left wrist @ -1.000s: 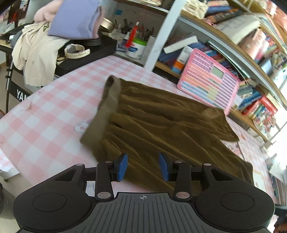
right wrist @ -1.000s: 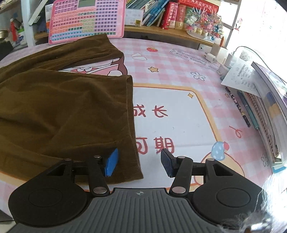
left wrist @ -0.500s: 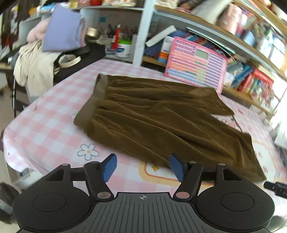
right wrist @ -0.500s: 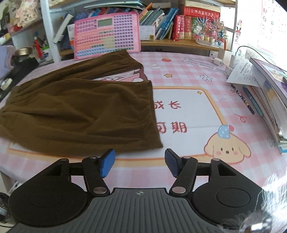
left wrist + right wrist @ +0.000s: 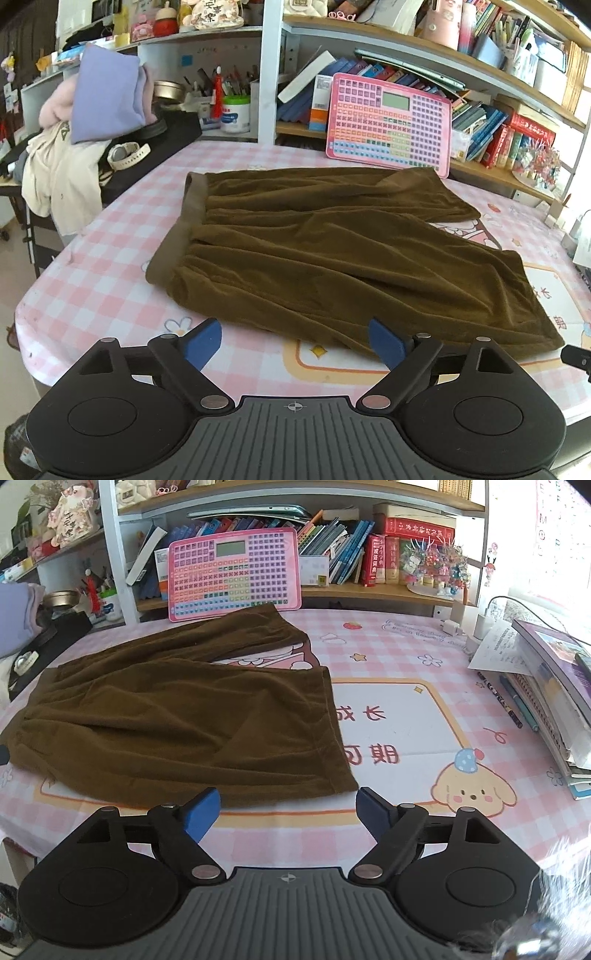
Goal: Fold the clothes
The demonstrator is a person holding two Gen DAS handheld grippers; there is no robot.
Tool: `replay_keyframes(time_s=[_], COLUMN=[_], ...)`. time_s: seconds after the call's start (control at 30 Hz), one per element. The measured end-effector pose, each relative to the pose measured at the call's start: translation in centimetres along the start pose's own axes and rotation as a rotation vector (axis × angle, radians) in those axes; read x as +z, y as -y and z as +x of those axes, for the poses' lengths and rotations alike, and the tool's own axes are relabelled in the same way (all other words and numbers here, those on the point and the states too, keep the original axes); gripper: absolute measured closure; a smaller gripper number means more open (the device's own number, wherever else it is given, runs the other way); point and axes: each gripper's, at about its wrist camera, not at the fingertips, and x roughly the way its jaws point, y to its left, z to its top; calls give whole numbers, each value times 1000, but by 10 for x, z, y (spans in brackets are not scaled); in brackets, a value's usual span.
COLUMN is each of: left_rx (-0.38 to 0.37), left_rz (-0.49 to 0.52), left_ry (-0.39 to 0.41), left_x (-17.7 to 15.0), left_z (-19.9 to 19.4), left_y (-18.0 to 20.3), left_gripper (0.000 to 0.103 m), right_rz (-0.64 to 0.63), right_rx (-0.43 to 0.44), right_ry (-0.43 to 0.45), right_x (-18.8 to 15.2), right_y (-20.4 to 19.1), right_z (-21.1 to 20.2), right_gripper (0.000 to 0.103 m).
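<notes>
Brown shorts (image 5: pixel 332 251) lie spread flat across the centre of the pink checked surface (image 5: pixel 92 280), both legs apart and no fold yet made. The left hand-held gripper (image 5: pixel 295 341) and right hand-held gripper (image 5: pixel 288 808) hover at the near edge, jaws released and empty; all folding apparently remains ahead.

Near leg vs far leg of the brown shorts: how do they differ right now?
The near leg lies closest to the grippers and looks wider; the far leg reaches toward the pink keyboard toy and looks narrower. The near leg's hem crosses the white mat panel; the far leg's hem stops short of it. Both lie flat, unfolded and ungripped.
</notes>
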Motion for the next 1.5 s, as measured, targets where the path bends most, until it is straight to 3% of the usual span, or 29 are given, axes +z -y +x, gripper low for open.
replay_keyframes(time_s=[0.3, 0.53, 0.93, 1.2, 1.5], left_rx=[-36, -116, -161, -191, -105], left_rz=[20, 51, 51, 59, 105], left_ry=[-49, -42, -18, 17, 56], left_x=[18, 38, 70, 97, 149], left_z=[32, 53, 83, 92, 118], left_y=[-30, -50, -98, -116, -122], left_gripper=[13, 13, 12, 12, 13], right_rz=[-18, 20, 70, -7, -245], right_rx=[-45, -107, -205, -180, -24], right_ry=[-24, -28, -10, 7, 51], right_x=[8, 17, 39, 73, 172], right_y=[-44, -69, -96, -89, -54], right_z=[18, 29, 36, 49, 108], right_gripper=[19, 17, 15, 14, 14])
